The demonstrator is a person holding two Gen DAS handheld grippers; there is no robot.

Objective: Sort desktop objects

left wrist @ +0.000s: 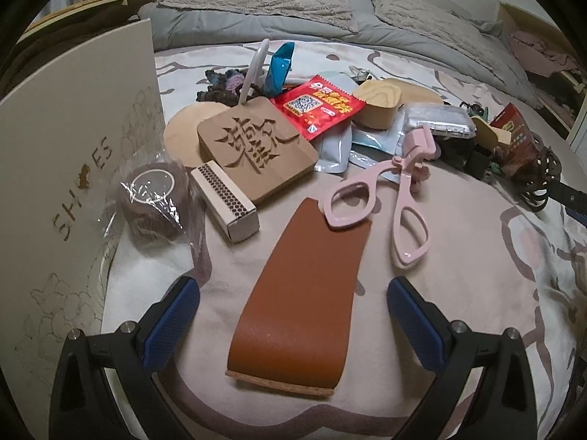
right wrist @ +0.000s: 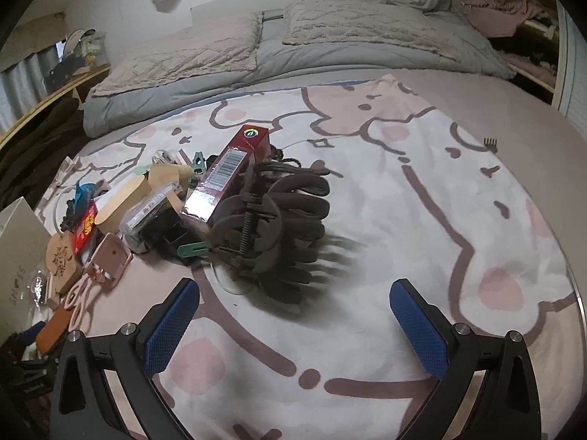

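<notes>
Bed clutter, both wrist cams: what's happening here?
A person is sorting small items piled on a bed sheet with two handheld grippers. The left gripper is open, straddling a brown leather strap whose far end lies under a pink eyelash curler. The right gripper is open and empty, facing brown claw hair clips. Nothing is gripped yet.

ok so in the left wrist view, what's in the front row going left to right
shoe box lid → brown roll in clear wrap → matchbox → brown leather strip → pink eyelash curler
</notes>
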